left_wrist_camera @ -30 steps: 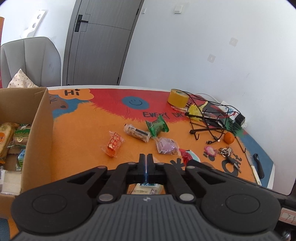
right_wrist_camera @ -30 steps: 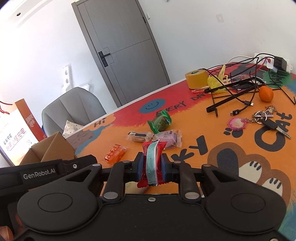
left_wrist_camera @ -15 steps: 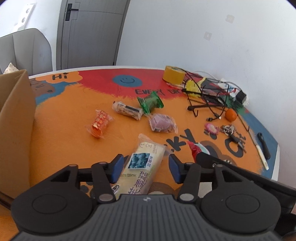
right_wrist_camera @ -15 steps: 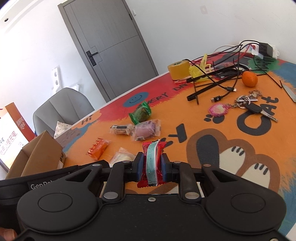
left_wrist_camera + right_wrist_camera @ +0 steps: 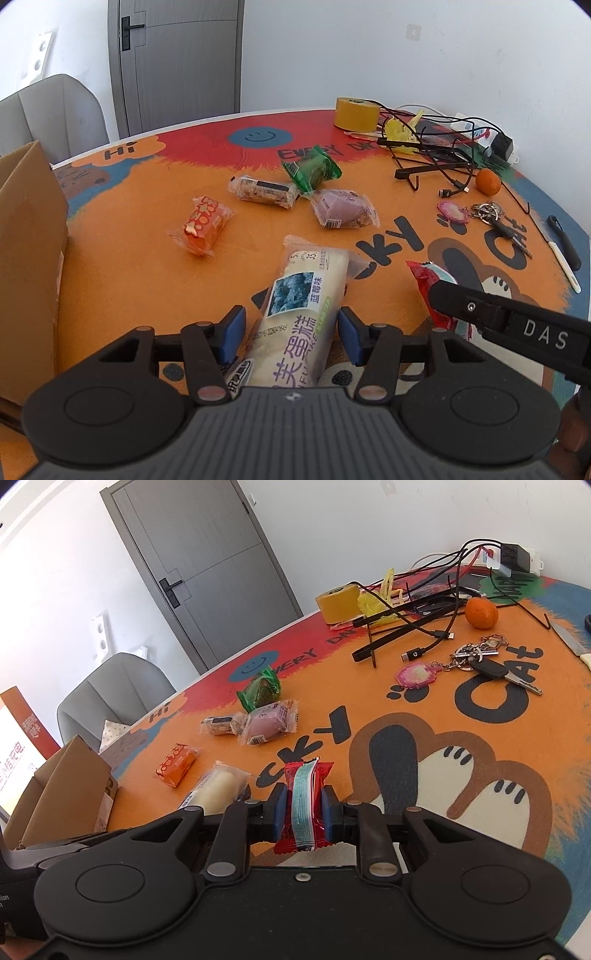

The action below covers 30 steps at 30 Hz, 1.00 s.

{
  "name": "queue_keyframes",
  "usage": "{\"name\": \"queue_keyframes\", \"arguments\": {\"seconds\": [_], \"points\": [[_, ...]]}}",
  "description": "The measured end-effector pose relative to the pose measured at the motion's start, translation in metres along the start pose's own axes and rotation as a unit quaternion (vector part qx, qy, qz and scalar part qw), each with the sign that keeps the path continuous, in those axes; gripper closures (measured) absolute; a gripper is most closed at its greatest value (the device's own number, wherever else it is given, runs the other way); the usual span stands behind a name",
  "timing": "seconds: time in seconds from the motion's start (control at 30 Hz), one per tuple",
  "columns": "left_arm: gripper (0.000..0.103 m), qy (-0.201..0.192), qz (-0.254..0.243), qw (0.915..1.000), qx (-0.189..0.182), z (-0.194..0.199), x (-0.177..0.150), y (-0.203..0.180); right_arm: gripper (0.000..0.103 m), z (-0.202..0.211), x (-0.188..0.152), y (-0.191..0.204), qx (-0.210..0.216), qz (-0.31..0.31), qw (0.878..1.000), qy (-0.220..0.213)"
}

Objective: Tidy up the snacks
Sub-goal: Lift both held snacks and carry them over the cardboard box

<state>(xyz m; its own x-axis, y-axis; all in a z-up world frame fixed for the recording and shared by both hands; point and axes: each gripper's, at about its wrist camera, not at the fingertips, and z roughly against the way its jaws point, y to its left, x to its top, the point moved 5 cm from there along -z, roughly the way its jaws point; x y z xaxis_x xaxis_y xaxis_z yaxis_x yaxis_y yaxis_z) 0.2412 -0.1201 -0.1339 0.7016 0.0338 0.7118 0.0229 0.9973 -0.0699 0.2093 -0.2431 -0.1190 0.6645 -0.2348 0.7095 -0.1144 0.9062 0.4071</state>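
STEP: left tool point(image 5: 290, 332) is straddling white cake pack point(image 5: 306, 306) lying on near tabletop point(image 5: 122, 266), jaws wide, not gripping | right tool point(image 5: 303, 808) is clamping red snack point(image 5: 303, 805) | NEXT: closing left, carrying both to cardboard box point(image 5: 29, 236) at left

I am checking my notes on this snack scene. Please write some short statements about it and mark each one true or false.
1. The right gripper is shut on the red snack packet. True.
2. The left gripper is shut on the white cake packet. False: it is open, one finger on each side of the packet.
3. The green snack packet lies inside the cardboard box. False: it lies on the table mat.
4. An orange fruit lies near the cables. True.
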Motion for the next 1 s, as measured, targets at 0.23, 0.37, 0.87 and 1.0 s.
{"name": "queue_keyframes", "arguments": {"seconds": [0.23,0.37,0.87,1.0], "points": [[0.066,-0.012,0.005,0.9998,-0.018,0.002,-0.002,0.000,0.082,-0.001,-0.001,-0.001,-0.001,-0.003,1.000,0.001],[0.073,-0.015,0.025,0.9989,-0.037,0.005,-0.001,0.005,0.082,0.001,0.000,0.001,0.001,0.000,1.000,-0.001],[0.075,-0.071,0.049,0.9947,-0.057,0.050,0.016,0.019,0.082,0.008,0.010,0.027,0.014,0.020,1.000,-0.015],[0.076,-0.090,0.061,0.9928,-0.051,0.065,0.023,0.031,0.082,0.011,0.014,0.041,0.024,0.029,0.999,-0.024]]}}
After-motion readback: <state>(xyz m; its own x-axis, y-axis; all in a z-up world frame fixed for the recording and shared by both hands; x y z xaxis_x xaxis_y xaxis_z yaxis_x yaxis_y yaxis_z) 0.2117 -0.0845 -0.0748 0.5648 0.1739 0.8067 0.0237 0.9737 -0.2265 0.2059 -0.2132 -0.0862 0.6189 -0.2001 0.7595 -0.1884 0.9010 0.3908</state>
